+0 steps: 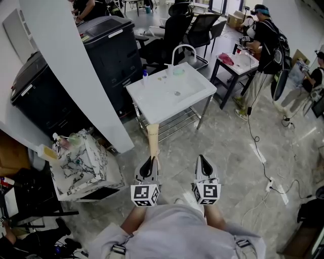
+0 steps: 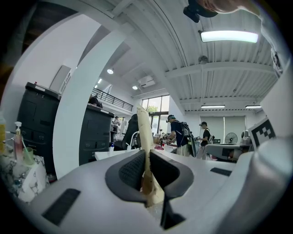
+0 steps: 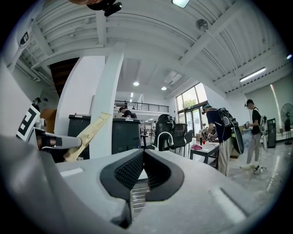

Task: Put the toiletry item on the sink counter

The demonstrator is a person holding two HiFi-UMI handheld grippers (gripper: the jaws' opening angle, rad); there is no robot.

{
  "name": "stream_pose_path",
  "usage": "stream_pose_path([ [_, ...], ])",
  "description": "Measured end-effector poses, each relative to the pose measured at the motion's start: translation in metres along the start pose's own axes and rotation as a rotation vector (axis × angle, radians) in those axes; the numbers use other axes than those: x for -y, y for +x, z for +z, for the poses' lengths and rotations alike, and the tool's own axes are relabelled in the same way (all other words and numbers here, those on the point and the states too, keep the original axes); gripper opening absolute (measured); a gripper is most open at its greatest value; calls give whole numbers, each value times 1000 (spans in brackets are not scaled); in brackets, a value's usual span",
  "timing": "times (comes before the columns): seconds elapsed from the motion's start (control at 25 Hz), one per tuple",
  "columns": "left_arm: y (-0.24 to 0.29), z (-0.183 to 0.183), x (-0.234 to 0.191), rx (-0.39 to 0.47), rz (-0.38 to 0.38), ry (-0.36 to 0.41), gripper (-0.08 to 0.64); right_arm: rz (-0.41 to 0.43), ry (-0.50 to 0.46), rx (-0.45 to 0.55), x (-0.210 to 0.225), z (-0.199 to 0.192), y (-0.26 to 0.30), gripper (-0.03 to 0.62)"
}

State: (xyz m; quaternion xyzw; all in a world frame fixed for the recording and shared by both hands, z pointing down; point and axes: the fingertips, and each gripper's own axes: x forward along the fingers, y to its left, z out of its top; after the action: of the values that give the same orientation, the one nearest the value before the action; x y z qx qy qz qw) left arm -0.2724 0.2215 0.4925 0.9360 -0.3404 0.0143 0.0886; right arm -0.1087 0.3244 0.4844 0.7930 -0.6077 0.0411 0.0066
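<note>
2 grippers. 1 tube. 1 sink counter, with 1 faucet and 1 small bottle. 2 black copiers. at least 2 black chairs. 1 side table. 3 people visible at back, head view. 1 marbled box, bottles in it too cluttered to count. 1 white pillar.

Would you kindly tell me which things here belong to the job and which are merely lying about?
Part of the job: beige toiletry packet, clamped in the left tool; white sink counter.

Just lying about: marbled box, black machines, office chairs; the right tool is shut on nothing.
</note>
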Motion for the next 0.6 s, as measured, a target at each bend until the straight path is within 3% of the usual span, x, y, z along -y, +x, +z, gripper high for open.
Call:
stream_pose_path([
  [0.6, 22, -21, 75, -21, -15, -45, 34, -10, 2, -35, 76, -25, -27, 3],
])
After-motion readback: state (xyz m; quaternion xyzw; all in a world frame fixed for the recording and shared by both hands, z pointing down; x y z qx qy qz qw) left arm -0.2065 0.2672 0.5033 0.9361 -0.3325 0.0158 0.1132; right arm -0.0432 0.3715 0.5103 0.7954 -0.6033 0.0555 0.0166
